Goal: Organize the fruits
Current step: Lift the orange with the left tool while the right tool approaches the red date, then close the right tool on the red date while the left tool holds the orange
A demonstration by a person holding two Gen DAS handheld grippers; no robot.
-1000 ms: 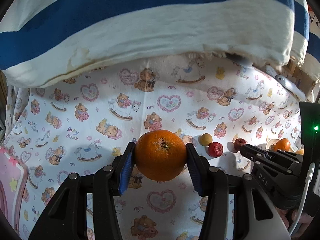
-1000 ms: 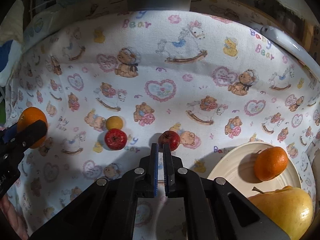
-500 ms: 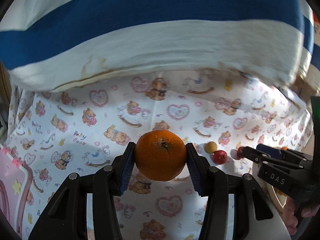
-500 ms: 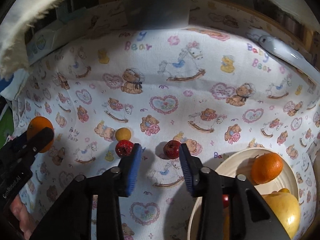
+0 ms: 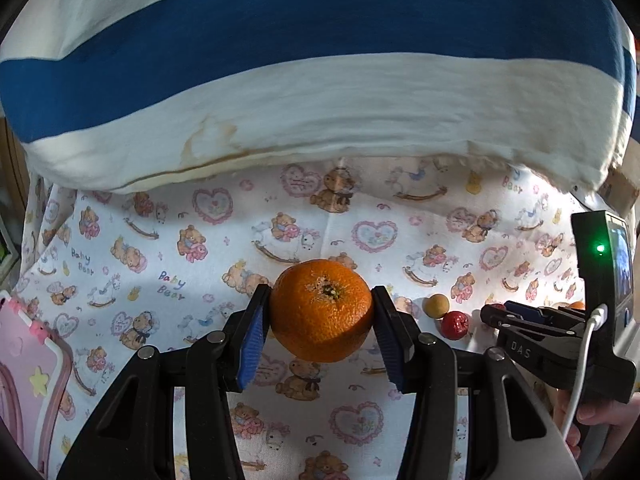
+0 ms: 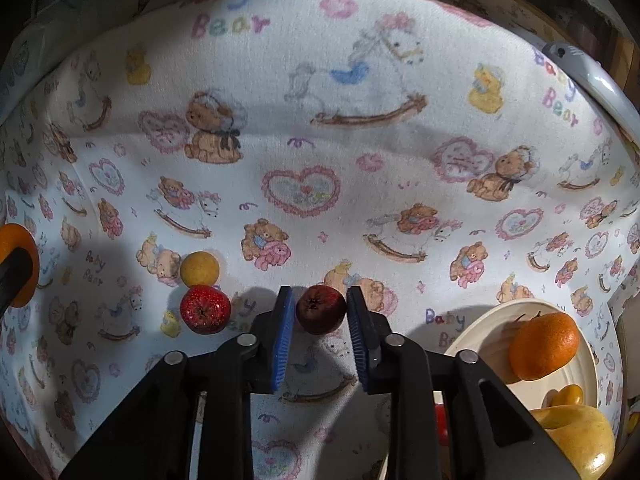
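My left gripper [image 5: 320,334] is shut on an orange mandarin [image 5: 322,310] and holds it above the bear-print cloth [image 5: 200,240]. On the cloth, a dark red small fruit [image 6: 320,309] lies between the blue pads of my right gripper [image 6: 320,322]. Its jaws are closing and the pads meet the fruit's sides. Left of it lie a bright red fruit [image 6: 205,309] and a small yellow fruit [image 6: 199,269]. A cream plate [image 6: 476,330] at the right holds another mandarin [image 6: 544,346] and a yellow fruit [image 6: 576,440].
A blue and white striped fabric [image 5: 320,80] hangs over the far half of the left wrist view. A pink board [image 5: 24,380] lies at the left edge. A white handle-like object [image 6: 588,76] rests at the cloth's far right edge.
My right gripper opened, moved forward and down over the dark red fruit, and has now closed in around it. The left gripper kept the mandarin almost still.
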